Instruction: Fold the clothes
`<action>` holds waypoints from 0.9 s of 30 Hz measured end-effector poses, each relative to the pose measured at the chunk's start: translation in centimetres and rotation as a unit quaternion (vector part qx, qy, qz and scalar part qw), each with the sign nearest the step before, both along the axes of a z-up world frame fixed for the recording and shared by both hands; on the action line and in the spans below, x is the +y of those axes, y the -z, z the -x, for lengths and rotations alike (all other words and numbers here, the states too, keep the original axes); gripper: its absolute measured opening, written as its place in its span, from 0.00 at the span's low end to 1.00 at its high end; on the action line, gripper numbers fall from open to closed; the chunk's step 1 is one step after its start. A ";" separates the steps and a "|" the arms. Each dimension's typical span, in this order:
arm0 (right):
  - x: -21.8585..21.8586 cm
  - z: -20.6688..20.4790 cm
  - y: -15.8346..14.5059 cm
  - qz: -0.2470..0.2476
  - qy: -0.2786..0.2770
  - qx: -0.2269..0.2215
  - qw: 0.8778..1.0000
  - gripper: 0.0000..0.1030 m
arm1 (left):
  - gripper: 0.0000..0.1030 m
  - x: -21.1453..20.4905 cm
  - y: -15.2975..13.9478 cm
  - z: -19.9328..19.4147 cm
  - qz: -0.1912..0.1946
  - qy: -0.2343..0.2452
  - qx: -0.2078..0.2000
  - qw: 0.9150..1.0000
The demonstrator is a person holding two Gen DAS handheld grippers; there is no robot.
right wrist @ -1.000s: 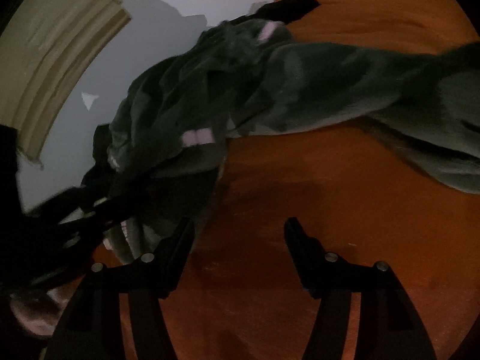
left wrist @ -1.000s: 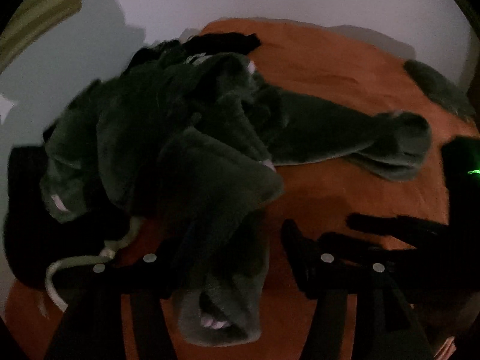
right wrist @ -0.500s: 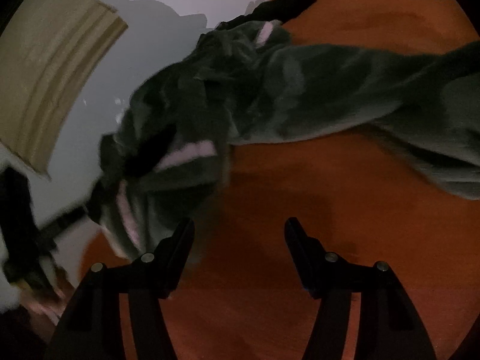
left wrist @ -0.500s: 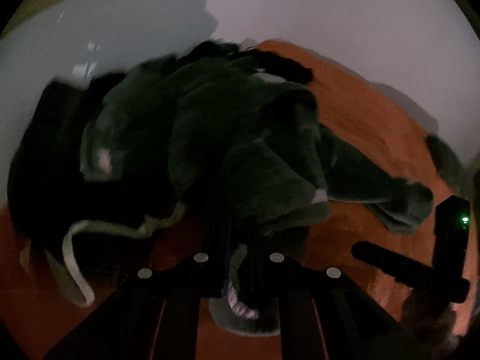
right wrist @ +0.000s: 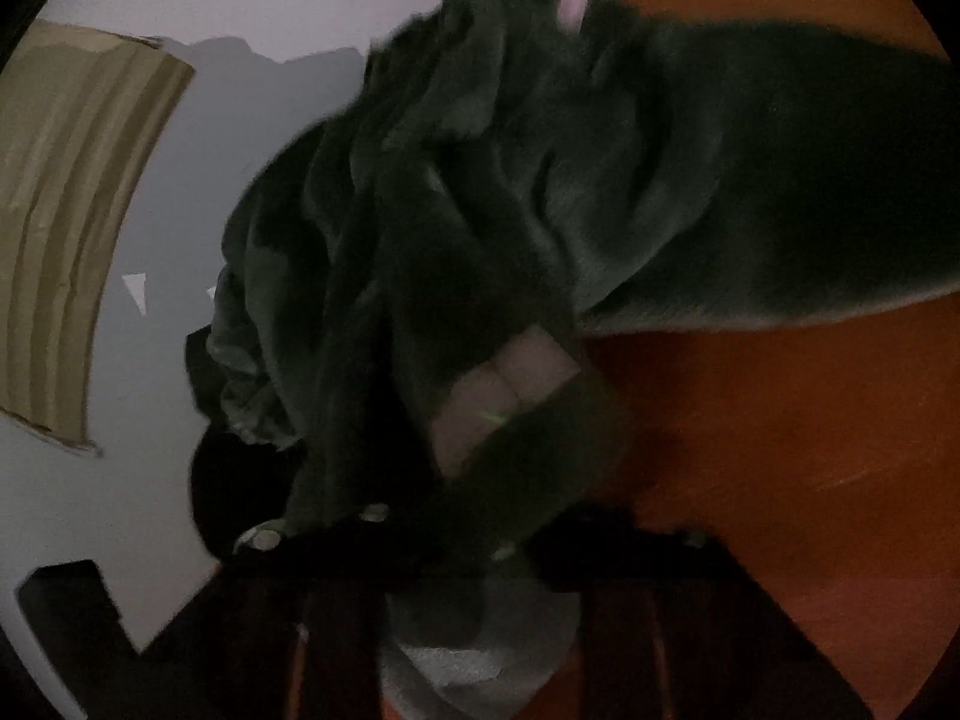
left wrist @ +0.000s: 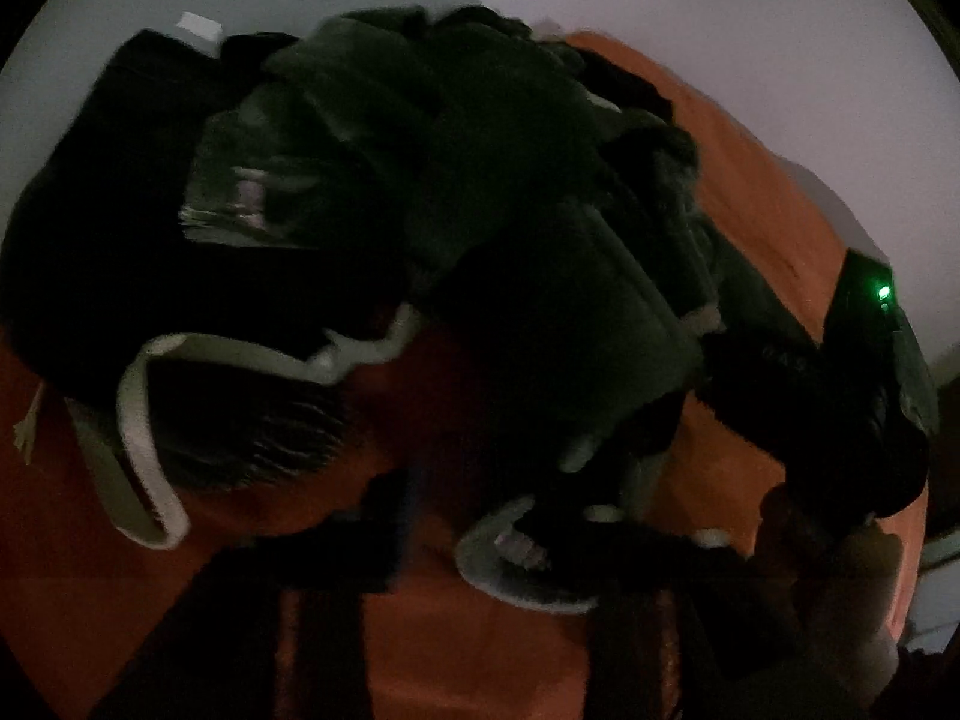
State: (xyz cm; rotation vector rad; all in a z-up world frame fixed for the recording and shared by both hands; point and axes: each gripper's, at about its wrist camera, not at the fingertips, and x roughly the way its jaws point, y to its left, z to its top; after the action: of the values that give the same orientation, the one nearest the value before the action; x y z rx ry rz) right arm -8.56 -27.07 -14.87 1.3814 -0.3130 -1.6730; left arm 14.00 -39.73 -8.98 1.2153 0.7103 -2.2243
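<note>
Currently, your workspace is dim and both views are blurred, so fine detail is limited. At the far left of the left wrist view a black garment lies partly off the orange cover, with a pale drawstring looping out from under it onto the orange surface. Right of that, the dark green fleece garment is heaped in the middle of the cover, one cuffed end spilling toward you. Your left gripper has its jaws opening, apart on either side of that cuffed end, and the pads are not pressing it. Further right, your right gripper shows as a dark body with a green light, just beside the heap. In the right wrist view, a ribbed tan panel stands at far left against the pale wall. The same green garment fills the centre, and your right gripper's jaws are closing on a fold of it, cloth bunched between the fingers.
</note>
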 end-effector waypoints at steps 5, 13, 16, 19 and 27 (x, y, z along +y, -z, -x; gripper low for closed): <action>5.2 0.6 -1.6 0.041 0.035 0.020 0.998 0.16 | 0.69 2.5 0.0 2.3 0.011 0.047 0.021 0.999; 14.1 0.1 -6.6 0.093 0.070 0.057 0.992 0.12 | 0.69 8.6 0.1 5.9 -0.030 0.146 0.051 0.988; 17.9 -0.2 -8.4 0.109 0.084 0.059 0.989 0.12 | 0.70 10.2 -0.2 5.8 -0.047 0.154 0.064 0.985; 21.6 -0.1 -9.8 0.121 0.101 0.049 0.986 0.11 | 0.70 11.5 -1.0 5.6 -0.049 0.165 0.078 0.982; 31.9 -0.5 -14.6 0.149 0.156 0.061 0.975 0.11 | 0.70 15.0 -3.9 4.6 -0.017 0.196 0.112 0.974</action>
State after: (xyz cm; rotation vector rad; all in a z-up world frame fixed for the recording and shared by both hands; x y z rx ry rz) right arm -8.04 4.82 -0.25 1.0400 -0.7089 -1.8668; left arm 9.39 -24.73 -5.10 1.2175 0.6362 -2.7185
